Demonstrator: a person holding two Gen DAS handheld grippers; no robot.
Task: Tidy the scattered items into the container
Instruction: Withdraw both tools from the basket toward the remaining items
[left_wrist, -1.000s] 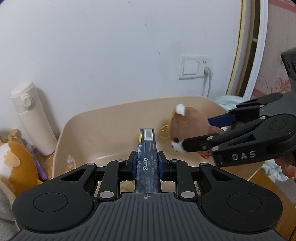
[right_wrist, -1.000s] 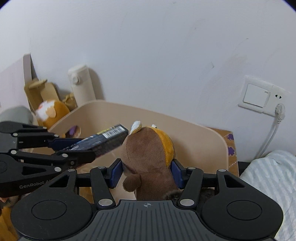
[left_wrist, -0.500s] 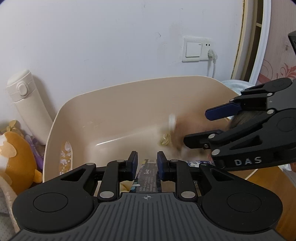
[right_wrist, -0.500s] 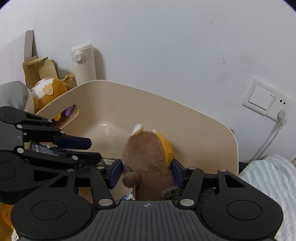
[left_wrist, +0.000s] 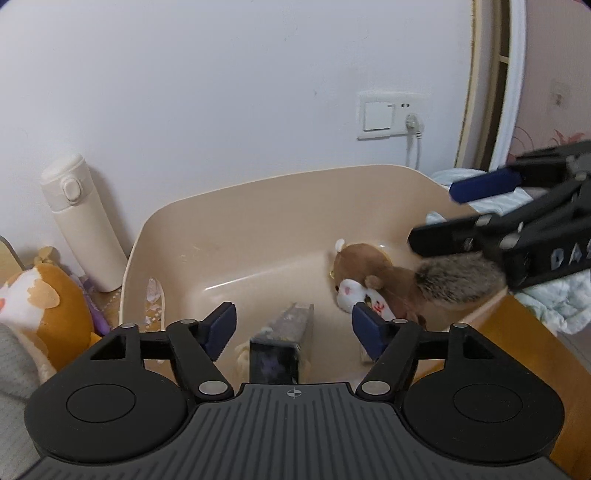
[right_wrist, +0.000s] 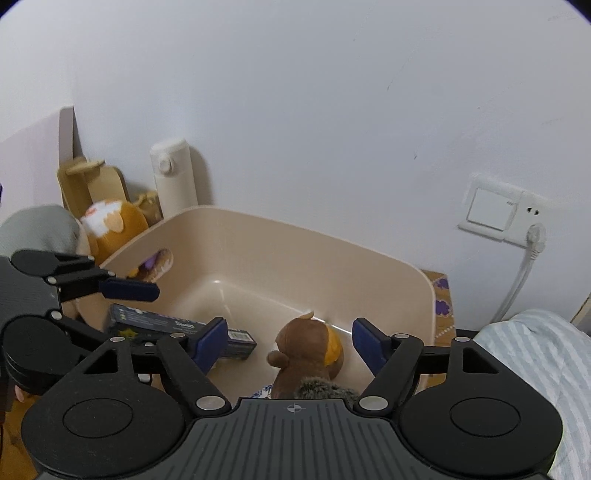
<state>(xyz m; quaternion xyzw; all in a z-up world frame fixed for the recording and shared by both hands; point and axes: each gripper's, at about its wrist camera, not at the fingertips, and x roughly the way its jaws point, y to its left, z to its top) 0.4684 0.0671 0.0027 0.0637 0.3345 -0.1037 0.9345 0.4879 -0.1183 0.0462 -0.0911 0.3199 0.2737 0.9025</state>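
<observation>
Only left view shows squirrel's face (left_wrist: 349, 291).

A white wall (left_wrist: 221, 92) fills the background. On it sits a white switch and socket plate (left_wrist: 388, 116), with a white plug and cable (left_wrist: 413, 136) hanging down. A cream flask (left_wrist: 81, 225) stands upright against the wall. Beside it lies an orange and white plush toy (left_wrist: 48, 306). Pale striped bedding (right_wrist: 546, 362) lies at the right.
</observation>
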